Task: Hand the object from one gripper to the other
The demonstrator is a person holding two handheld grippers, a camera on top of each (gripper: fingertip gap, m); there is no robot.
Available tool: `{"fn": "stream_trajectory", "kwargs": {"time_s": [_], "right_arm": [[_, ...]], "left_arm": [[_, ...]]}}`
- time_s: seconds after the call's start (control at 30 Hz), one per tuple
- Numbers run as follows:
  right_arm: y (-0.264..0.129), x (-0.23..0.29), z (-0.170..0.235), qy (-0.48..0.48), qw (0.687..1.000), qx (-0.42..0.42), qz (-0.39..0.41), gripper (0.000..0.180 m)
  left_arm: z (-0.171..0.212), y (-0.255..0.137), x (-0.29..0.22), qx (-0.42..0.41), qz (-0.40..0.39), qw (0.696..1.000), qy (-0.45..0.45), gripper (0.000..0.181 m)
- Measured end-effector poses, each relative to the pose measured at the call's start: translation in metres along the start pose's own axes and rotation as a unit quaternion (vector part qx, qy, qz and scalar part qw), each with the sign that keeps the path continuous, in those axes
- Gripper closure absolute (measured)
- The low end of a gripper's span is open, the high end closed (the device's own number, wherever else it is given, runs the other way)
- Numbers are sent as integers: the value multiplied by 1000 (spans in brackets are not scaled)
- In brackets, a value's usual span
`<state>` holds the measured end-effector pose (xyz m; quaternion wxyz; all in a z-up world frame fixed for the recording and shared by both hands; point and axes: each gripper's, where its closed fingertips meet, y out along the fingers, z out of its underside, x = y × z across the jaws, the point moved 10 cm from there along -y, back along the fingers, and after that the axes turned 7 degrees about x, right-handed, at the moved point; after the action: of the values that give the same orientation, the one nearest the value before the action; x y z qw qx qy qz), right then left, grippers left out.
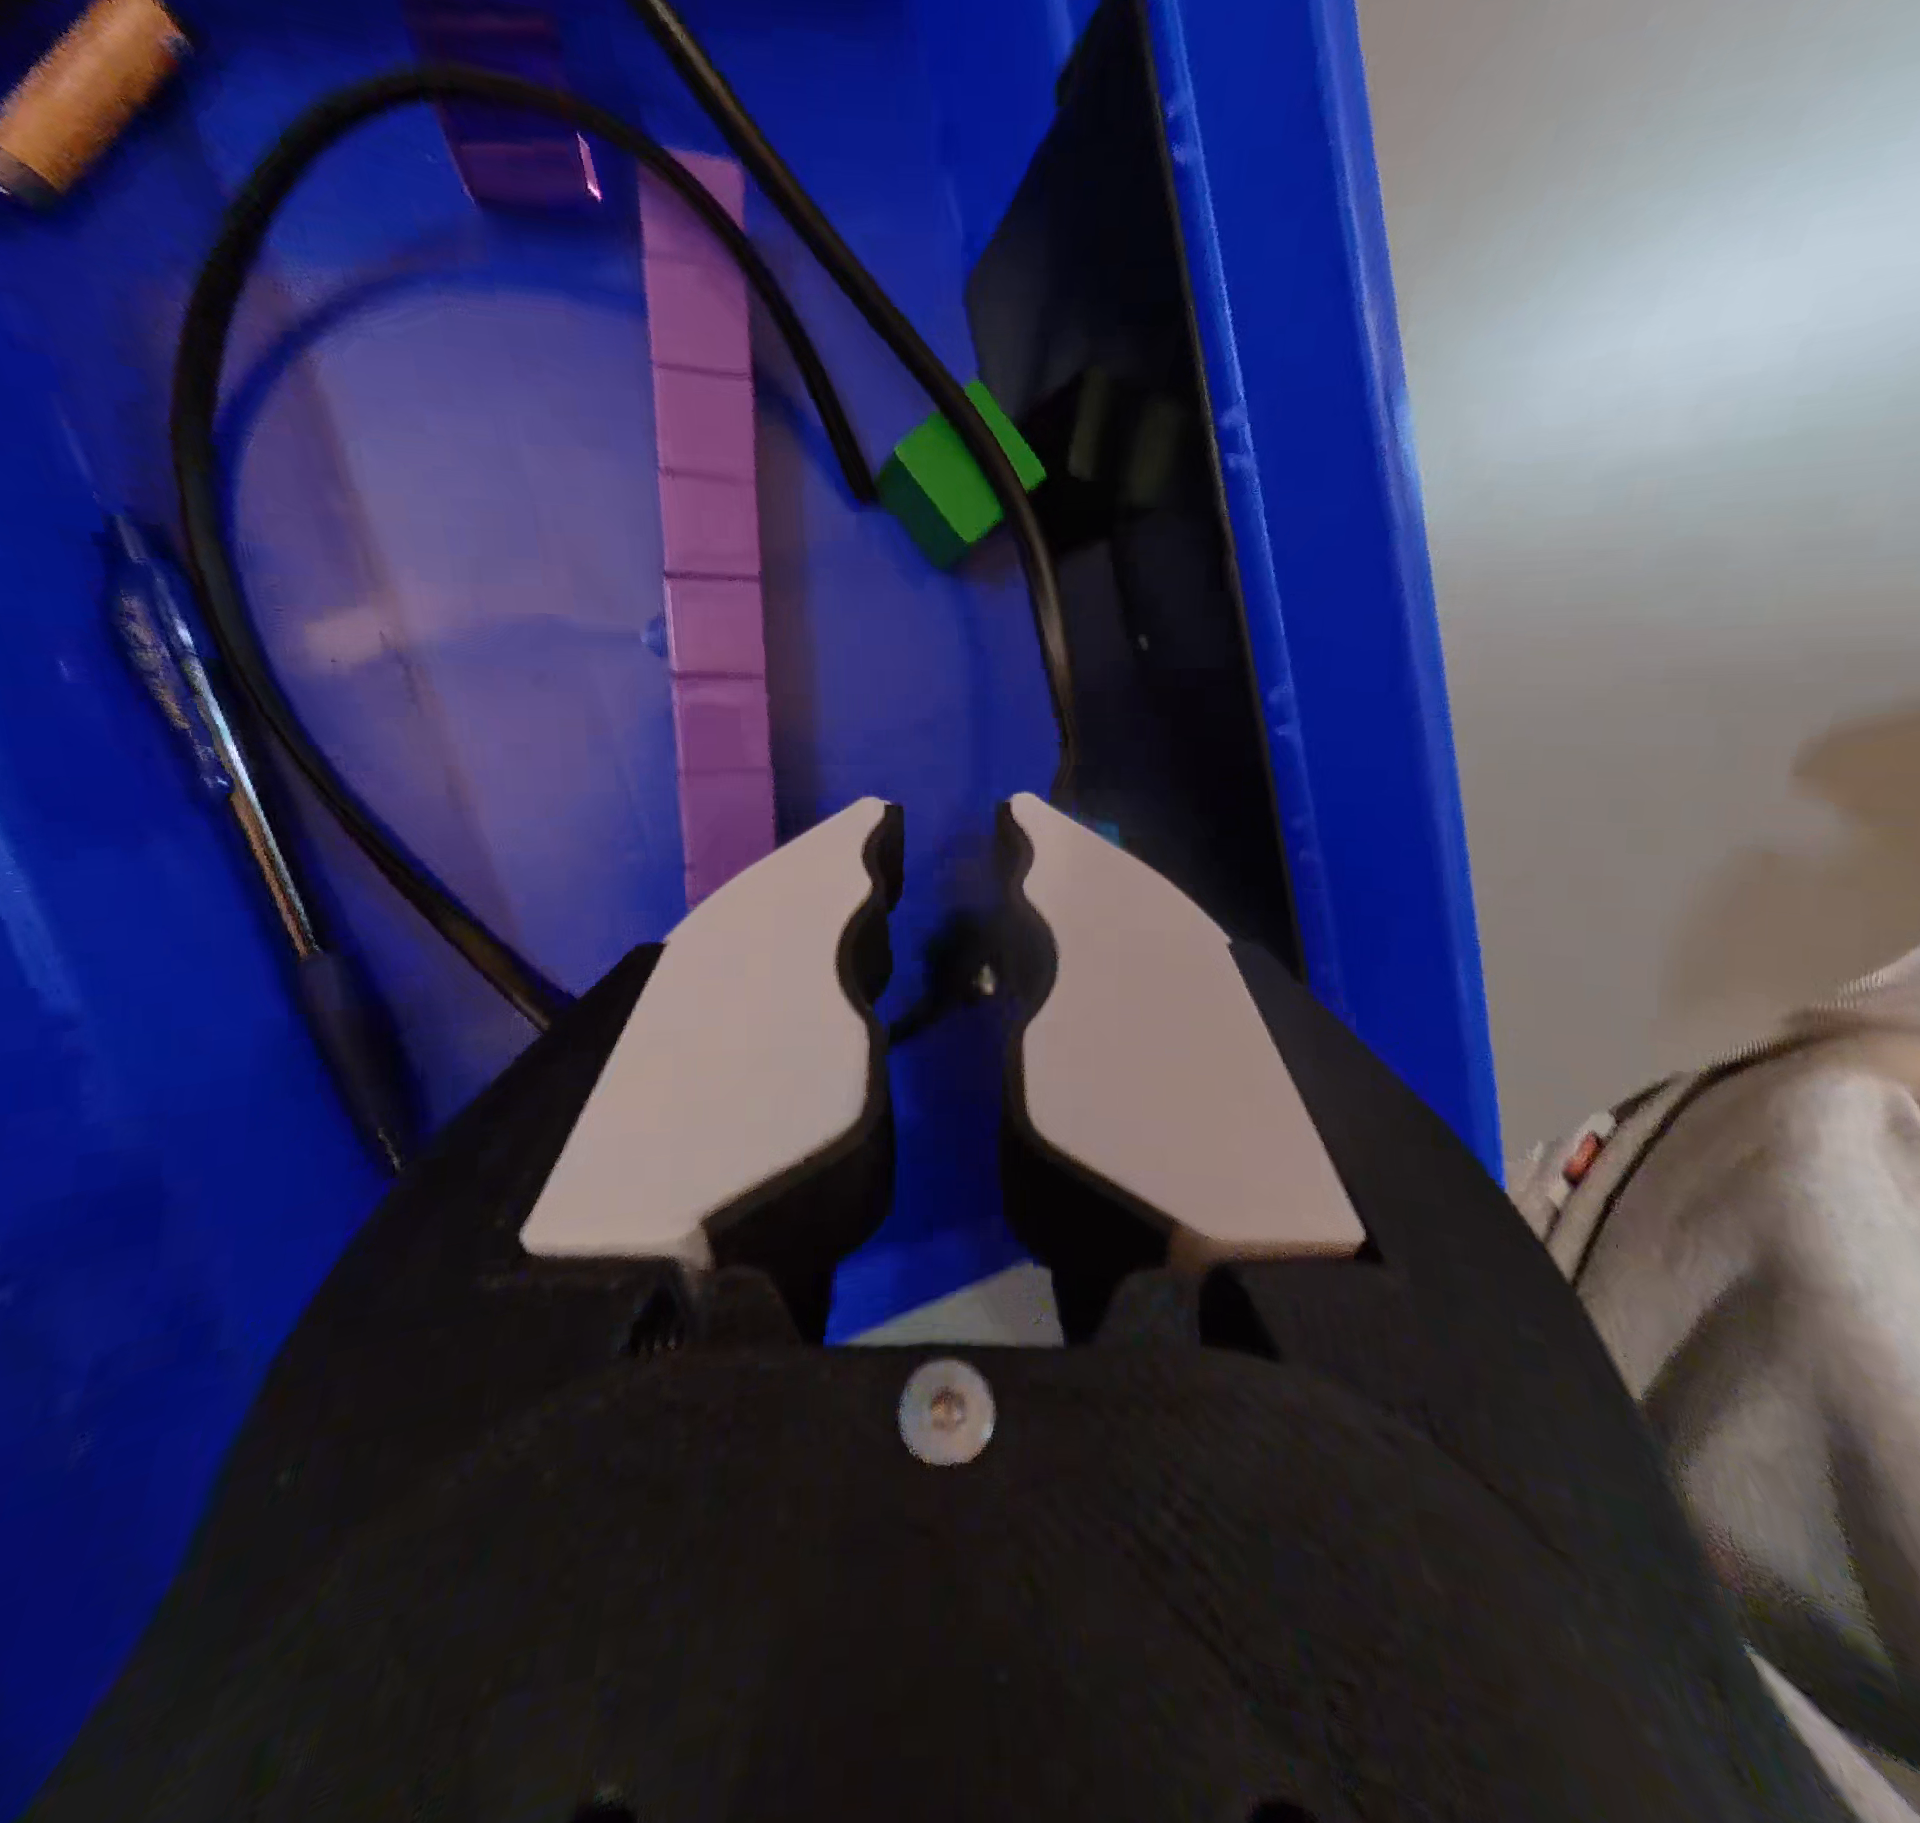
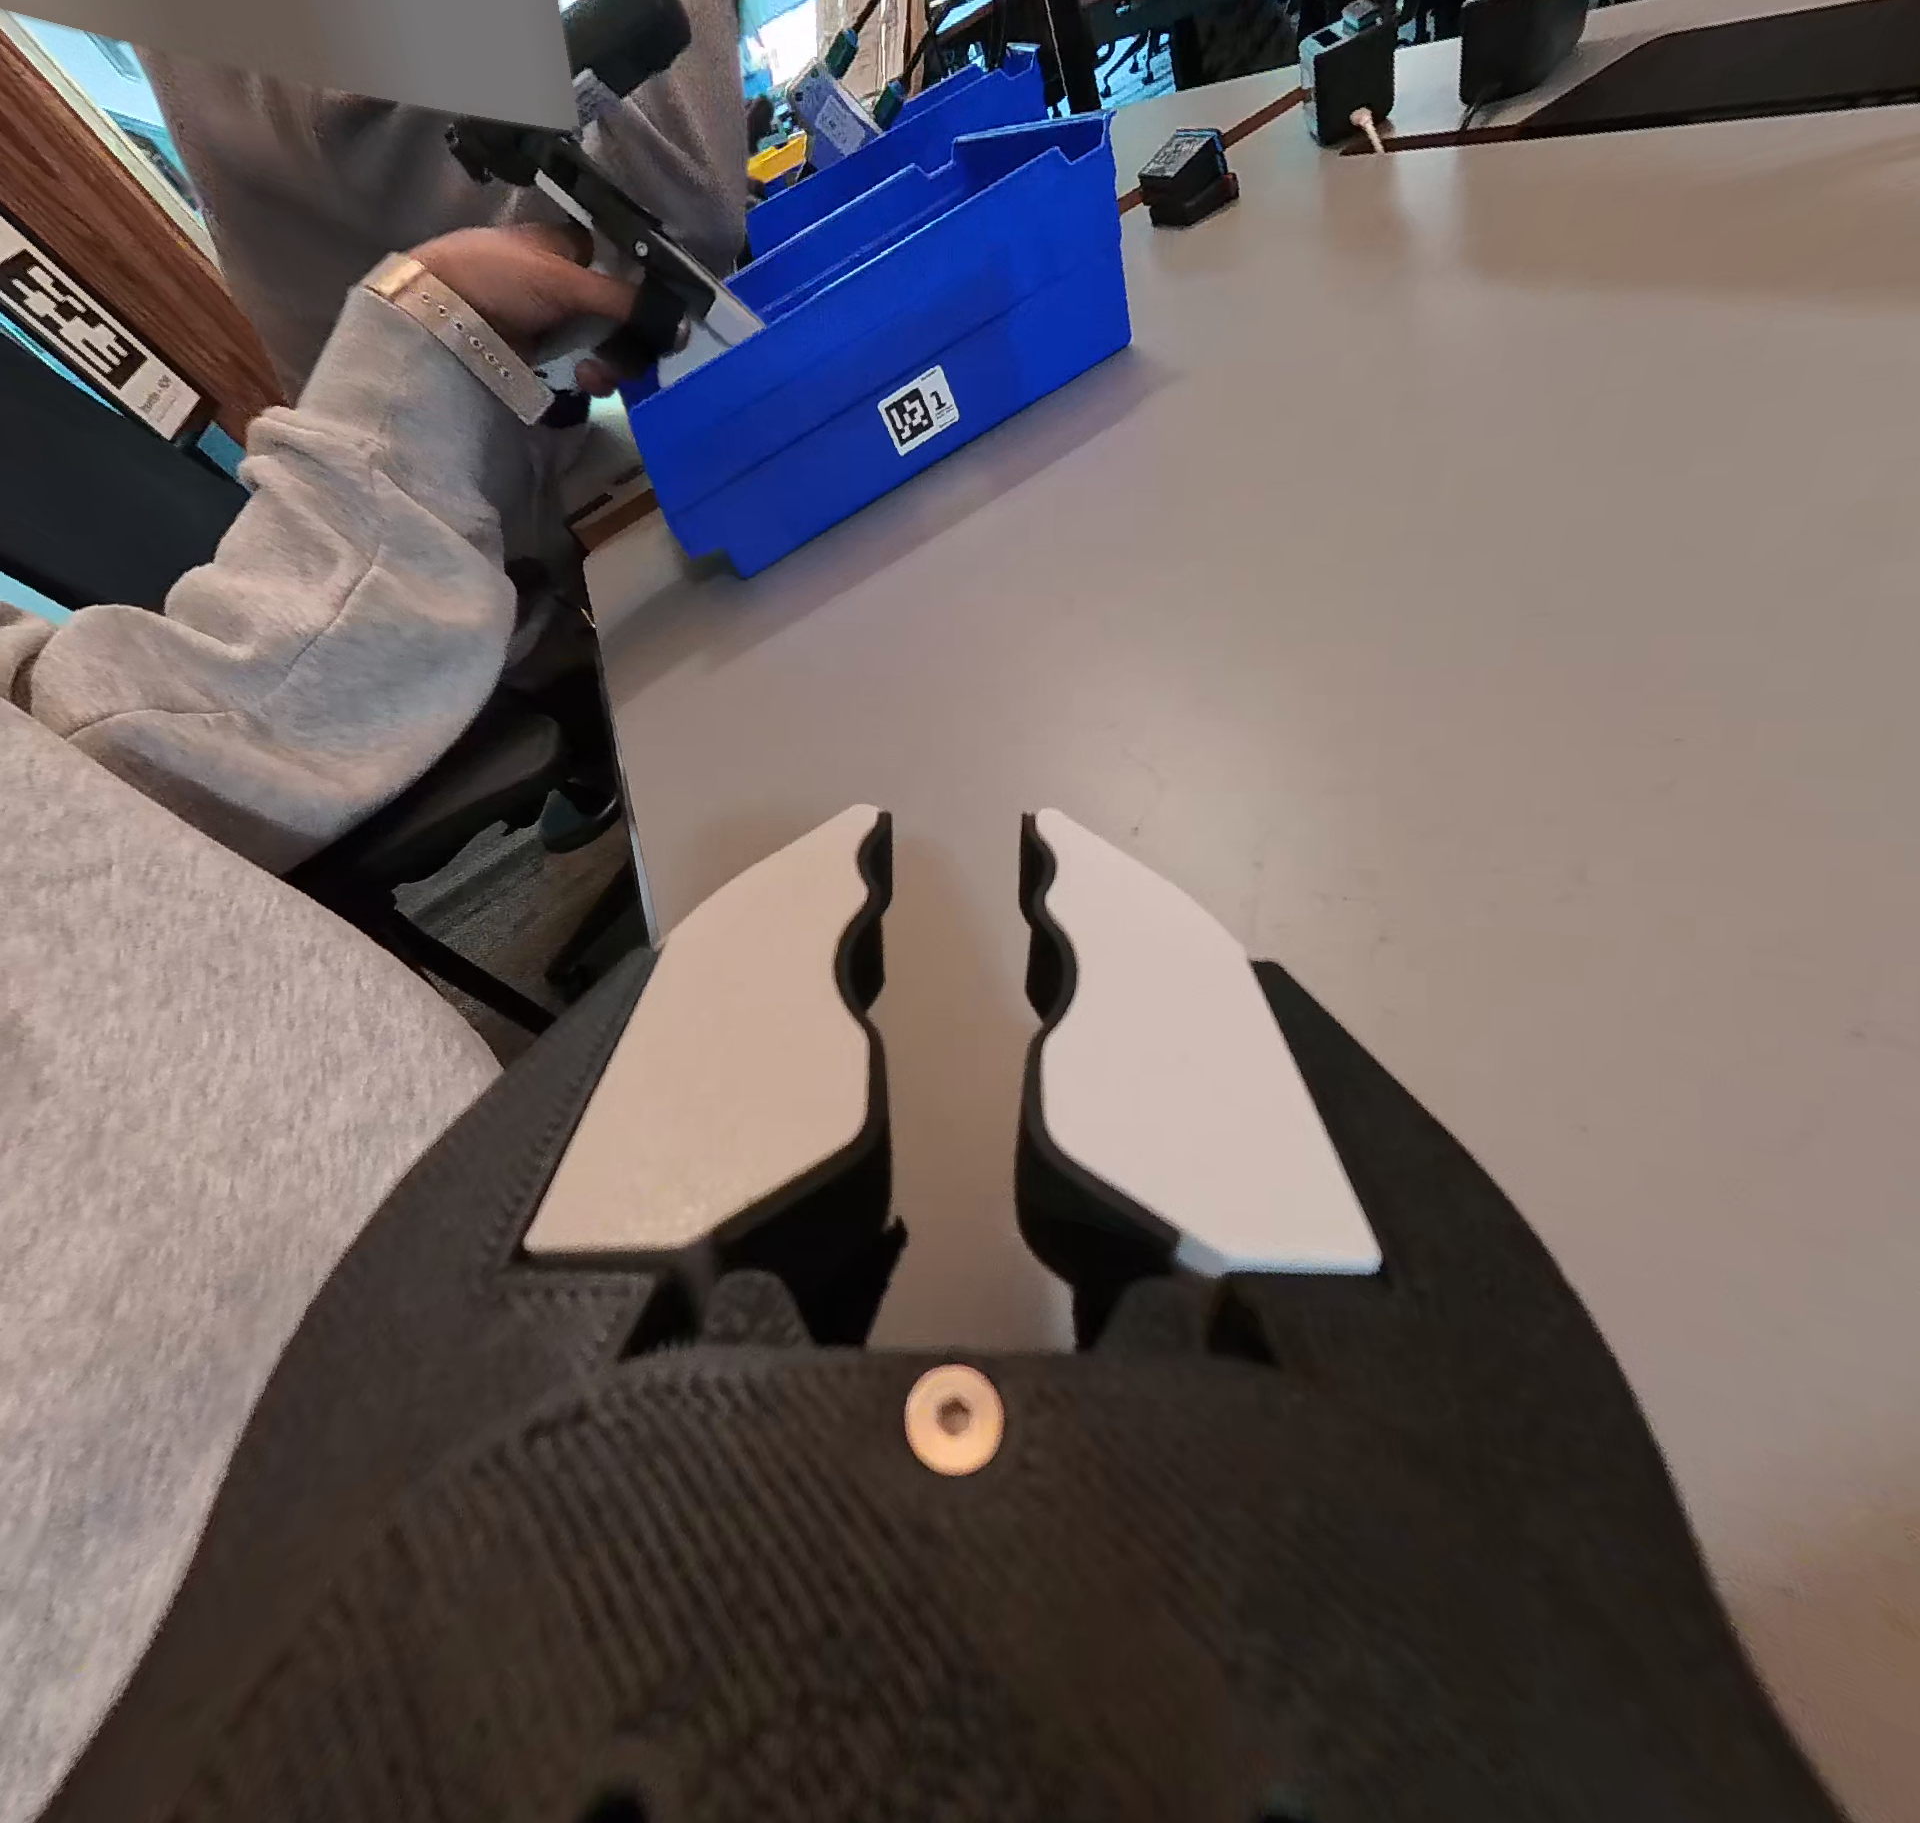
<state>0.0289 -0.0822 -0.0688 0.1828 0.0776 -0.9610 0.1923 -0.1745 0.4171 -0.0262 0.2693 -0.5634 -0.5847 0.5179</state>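
Only our left wrist view looks into the blue bin [image 1: 1288,423]: cable [image 1: 223,568], purple strip [image 1: 712,526], green block [image 1: 956,485] at 12 o'clock, spool [image 1: 88,85] at 10. Left claw [image 1: 948,812] released above them. Right claw [image 2: 956,823] released over the bare worktop [image 2: 1455,630].

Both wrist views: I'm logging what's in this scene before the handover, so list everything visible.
Blue bin: one, blue, on the table's left side.
Black cable: one, looped inside the bin.
Purple strip: one, segmented, on the bin floor.
Green block: one, in the bin, beside a cable.
Thread spool: one, tan, bin's far corner.
Pen: one, at the bin's left.
Table: one, pale grey.
Left tool: open, over the bin.
Right tool: open, empty, above the table.
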Motion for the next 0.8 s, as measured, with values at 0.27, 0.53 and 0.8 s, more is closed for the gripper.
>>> {"fn": "stream_trajectory", "kwargs": {"time_s": [0.27,0.53,0.8], "right_arm": [[0,1,0,-1,1000,1,0,156],[0,1,0,-2,1000,-1,2,156],[1,1,0,-1,1000,2,0,156]], "left_arm": [[26,11,-29,198,23,979,44,161],[23,27,-19,224,-16,974,17,153],[18,39,-13,223,-24,974,22,163]]}}
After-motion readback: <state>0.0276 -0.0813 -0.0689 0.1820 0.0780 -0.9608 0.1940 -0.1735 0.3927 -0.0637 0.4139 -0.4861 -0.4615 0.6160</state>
